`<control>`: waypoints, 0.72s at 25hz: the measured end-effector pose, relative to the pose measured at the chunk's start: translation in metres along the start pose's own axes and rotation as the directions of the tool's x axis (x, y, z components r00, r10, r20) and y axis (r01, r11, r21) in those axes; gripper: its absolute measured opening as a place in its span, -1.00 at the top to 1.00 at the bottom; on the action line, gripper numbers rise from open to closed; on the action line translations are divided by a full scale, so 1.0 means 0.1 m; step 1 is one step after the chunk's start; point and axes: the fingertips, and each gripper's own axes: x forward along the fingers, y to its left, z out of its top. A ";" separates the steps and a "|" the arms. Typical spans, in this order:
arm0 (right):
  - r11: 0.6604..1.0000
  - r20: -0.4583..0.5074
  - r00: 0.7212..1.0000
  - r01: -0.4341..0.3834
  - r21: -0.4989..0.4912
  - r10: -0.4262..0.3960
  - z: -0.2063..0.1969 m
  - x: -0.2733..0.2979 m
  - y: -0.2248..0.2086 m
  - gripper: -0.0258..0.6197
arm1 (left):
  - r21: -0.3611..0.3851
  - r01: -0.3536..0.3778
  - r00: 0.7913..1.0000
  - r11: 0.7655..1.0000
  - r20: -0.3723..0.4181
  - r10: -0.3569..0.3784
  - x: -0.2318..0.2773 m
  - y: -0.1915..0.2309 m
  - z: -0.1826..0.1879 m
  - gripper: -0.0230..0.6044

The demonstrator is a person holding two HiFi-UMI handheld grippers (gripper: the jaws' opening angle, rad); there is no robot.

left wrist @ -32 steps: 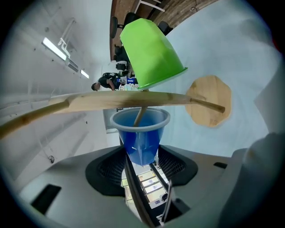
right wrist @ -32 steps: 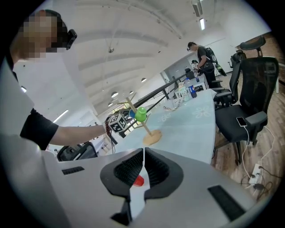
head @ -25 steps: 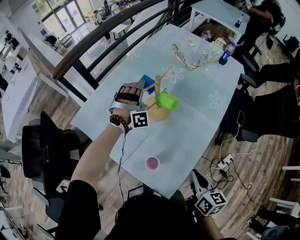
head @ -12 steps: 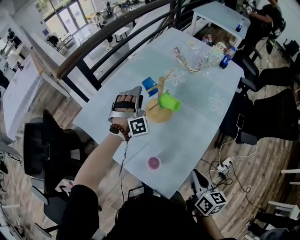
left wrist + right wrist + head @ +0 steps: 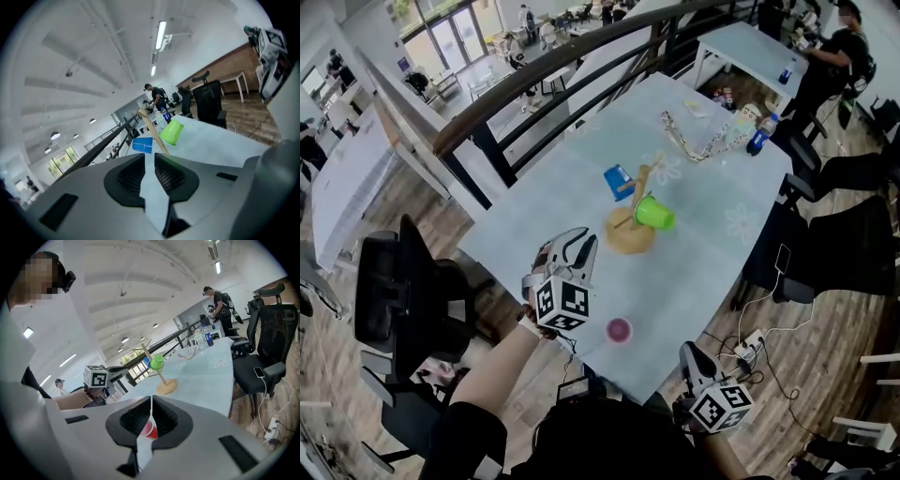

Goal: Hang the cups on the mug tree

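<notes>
Pink cup (image 5: 619,329) is the one not hung. It stands mouth-up on the counter (image 5: 694,253) near its lower edge, low centre of the head view, well apart from the mug tree (image 5: 630,225) up-frame at centre. Green cup (image 5: 653,212) hangs on the tree's right side. Blue cup (image 5: 619,180) sits at a peg on its upper left, hung as far as I can judge. Your left gripper (image 5: 580,244) is in the air left of centre, pointing up-frame toward the tree. Its jaws have just been closing and now stand a narrow slit apart, released, with nothing between them but counter showing through. The pink cup therefore lies to its lower right, beside and behind the fingertips, not ahead of them. Your right gripper (image 5: 151,401) is clenched, jaws together, empty. In its own view the pink cup shows dead ahead on the jaw line, low in the frame, with the tree further along, above and slightly right. In the head view this gripper sits at lower right, off the counter's edge, with the cup to its upper left. Judgement: both grippers are near the cup, but the right one is already aimed at it, while the left would have to swing round. The cup's axis is upright, so a side-on approach at the wall or rim fits, and the right jaws must open first. Whether the cup has a handle is too small to tell.
</notes>
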 end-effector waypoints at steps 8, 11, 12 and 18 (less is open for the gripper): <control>0.999 0.018 1.000 -0.005 -0.050 0.006 0.02 0.02 0.33 0.81 | -0.296 0.086 0.989 0.951 0.143 -0.045 -0.90 -0.23 0.08 0.82; 0.998 0.024 1.000 0.006 -0.058 -0.004 -0.01 0.01 0.43 0.81 | -0.406 0.137 0.986 0.904 0.146 -0.084 -1.12 -0.24 0.01 0.83; 0.998 0.026 1.000 0.009 -0.061 -0.007 -0.03 0.01 0.45 0.81 | -0.444 0.151 0.985 0.883 0.147 -0.094 -1.19 -0.25 -0.05 0.83; 0.997 0.049 0.998 0.033 -0.077 -0.029 -0.05 0.02 0.62 0.81 | -0.549 0.207 0.978 0.810 0.140 -0.155 -1.44 -0.42 -0.35 0.84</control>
